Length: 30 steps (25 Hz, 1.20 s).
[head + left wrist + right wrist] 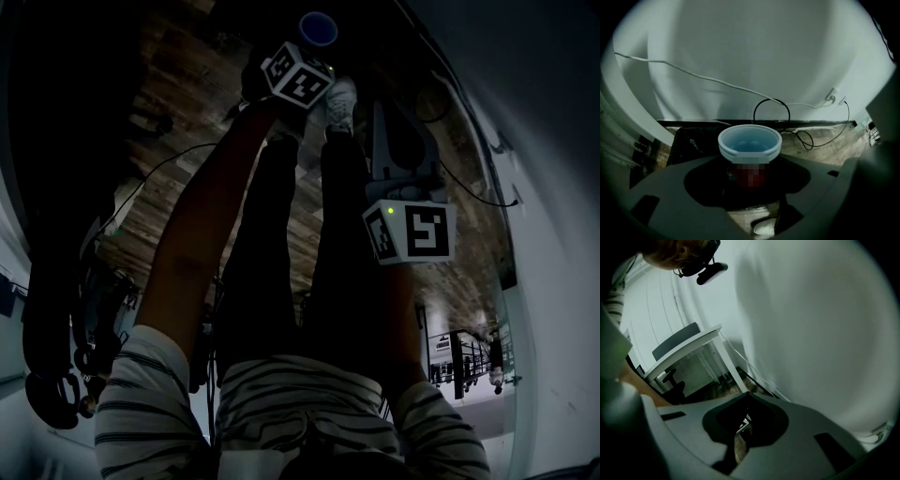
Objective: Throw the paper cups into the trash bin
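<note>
A paper cup [318,29] with a blue inside and a pale rim sits at the top of the head view, above the wooden floor. My left gripper [313,45] is shut on it, the marker cube just below. In the left gripper view the cup [750,142] stands upright between the jaws of the left gripper [750,177], mouth toward the camera. Behind it to the left lies a dark, bag-like shape [689,143] by the wall; I cannot tell whether it is the bin. My right gripper [389,120] hangs lower by the person's legs. Its jaws [745,425] are shut with nothing between them.
A white wall with a black skirting and looping cables [771,110] runs behind the cup. A white shoe [339,98] stands on the dark wooden floor [197,84]. A white table [689,350] and an office chair [672,380] show in the right gripper view. Dark gear [56,375] hangs at left.
</note>
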Each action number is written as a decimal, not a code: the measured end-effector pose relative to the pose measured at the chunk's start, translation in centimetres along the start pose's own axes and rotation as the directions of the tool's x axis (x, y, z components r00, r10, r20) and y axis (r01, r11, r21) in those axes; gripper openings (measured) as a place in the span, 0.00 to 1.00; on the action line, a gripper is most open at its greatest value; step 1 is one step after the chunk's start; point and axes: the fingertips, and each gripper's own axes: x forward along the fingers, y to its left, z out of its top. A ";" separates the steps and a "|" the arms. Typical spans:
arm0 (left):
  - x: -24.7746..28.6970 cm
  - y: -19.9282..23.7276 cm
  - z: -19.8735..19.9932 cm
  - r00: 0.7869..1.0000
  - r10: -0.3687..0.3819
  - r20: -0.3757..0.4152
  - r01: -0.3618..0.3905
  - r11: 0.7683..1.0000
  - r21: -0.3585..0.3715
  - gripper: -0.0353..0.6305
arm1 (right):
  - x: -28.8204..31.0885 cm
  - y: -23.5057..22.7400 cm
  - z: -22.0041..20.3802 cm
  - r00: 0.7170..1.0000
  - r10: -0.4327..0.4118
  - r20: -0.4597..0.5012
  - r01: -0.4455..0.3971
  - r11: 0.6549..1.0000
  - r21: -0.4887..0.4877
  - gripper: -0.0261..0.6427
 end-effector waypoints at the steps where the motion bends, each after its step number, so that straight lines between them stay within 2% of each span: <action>1: 0.2 0.2 -0.1 1.000 0.001 -0.004 -0.001 1.000 0.001 0.51 | 0.0 0.0 -0.1 1.000 -0.001 -0.001 0.001 1.000 0.000 0.06; 9: 1.3 0.8 -0.1 1.000 0.006 -0.018 -0.005 1.000 0.017 0.51 | 0.2 0.0 -0.6 1.000 -0.003 -0.008 0.003 1.000 0.000 0.06; 30: 3.8 1.6 -0.5 0.997 0.003 -0.075 -0.003 1.000 -0.001 0.51 | 0.1 -0.4 -1.4 1.000 -0.009 -0.023 0.009 1.000 0.013 0.06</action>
